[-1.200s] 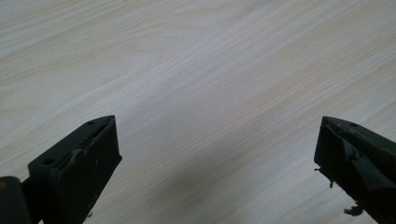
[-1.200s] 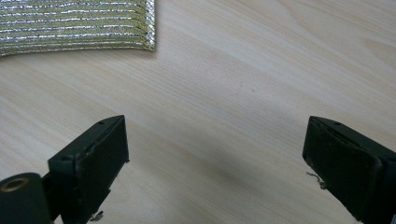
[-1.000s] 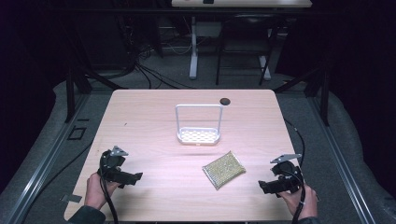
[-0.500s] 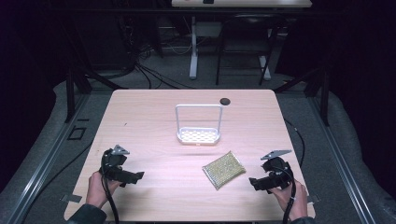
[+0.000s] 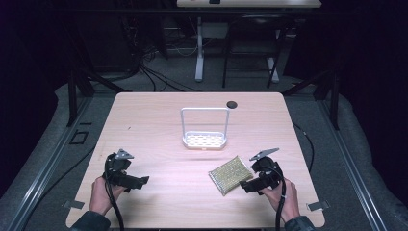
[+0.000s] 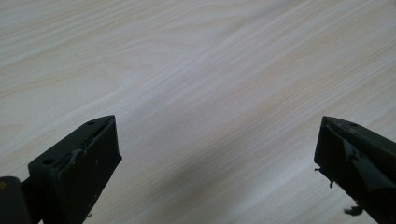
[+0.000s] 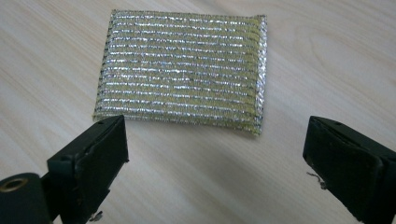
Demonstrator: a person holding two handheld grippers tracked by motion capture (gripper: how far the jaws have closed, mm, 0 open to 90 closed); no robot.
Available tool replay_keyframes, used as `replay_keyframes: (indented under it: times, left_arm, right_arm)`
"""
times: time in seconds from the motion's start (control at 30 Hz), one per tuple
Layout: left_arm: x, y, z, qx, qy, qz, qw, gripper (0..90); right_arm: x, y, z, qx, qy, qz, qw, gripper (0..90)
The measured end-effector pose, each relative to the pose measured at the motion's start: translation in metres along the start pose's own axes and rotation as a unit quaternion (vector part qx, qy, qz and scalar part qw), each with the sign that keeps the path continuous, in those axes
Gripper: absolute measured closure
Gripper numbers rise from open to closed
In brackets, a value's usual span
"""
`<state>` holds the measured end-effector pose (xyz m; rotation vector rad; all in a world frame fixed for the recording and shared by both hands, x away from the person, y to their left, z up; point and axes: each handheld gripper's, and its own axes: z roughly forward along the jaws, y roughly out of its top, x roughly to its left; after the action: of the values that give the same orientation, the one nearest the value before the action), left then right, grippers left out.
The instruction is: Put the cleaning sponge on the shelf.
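Note:
A flat gold-and-silver scouring sponge [image 5: 230,174] lies on the wooden table [image 5: 159,130] right of centre, near the front. In the right gripper view the sponge [image 7: 182,72] lies just beyond the two black jaws. My right gripper [image 5: 245,185] is at the sponge's right edge, open, its jaws [image 7: 219,158] wide apart with nothing between them. My left gripper [image 5: 139,182] rests low at the front left, open over bare wood [image 6: 215,154]. A white wire sponge holder [image 5: 204,130] with a tall hoop stands mid-table.
A small black round object [image 5: 232,104] sits near the table's far edge. Hands hold both grippers at the front edge, with cables trailing down. Dark floor, metal rails and desk legs surround the table.
My right gripper has moved left and forward, from the table's right front edge up to the sponge's right side. The left gripper has barely moved.

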<state>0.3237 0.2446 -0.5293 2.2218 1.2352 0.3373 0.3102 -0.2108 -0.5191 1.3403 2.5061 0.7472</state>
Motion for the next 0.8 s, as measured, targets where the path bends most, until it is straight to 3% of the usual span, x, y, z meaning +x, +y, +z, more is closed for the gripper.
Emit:
replay_keyframes:
  times: [0.13, 0.2, 0.4, 0.5, 0.63, 0.8]
  left_arm:
    - [0.0, 0.0, -0.001, -0.004, 0.0, 0.001, 1.0, 0.1]
    - [0.0, 0.0, -0.001, -0.008, 0.0, -0.005, 1.0, 0.1]
    - [-0.002, 0.001, 0.002, 0.002, -0.002, 0.004, 1.0, 0.1]
    - [-0.002, 0.001, 0.003, 0.006, -0.004, 0.004, 1.0, 0.2]
    - [-0.001, 0.0, 0.002, 0.006, -0.002, 0.006, 1.0, 0.2]
    - [-0.003, 0.0, 0.004, 0.012, -0.001, 0.01, 0.9999, 0.2]
  right_arm:
    - [0.004, 0.016, 0.01, -0.001, 0.002, -0.01, 0.9999, 4.4]
    - [0.006, 0.019, 0.013, 0.002, 0.001, -0.014, 0.9999, 4.1]
    - [0.015, 0.031, 0.033, 0.009, 0.018, -0.034, 0.9992, 6.7]
    - [0.016, 0.035, 0.04, 0.007, 0.018, -0.035, 0.9992, 11.9]
    - [0.017, 0.035, 0.056, 0.038, 0.008, -0.035, 0.9987, 18.9]
    - [0.016, 0.032, 0.058, 0.03, -0.011, -0.023, 0.9992, 30.6]
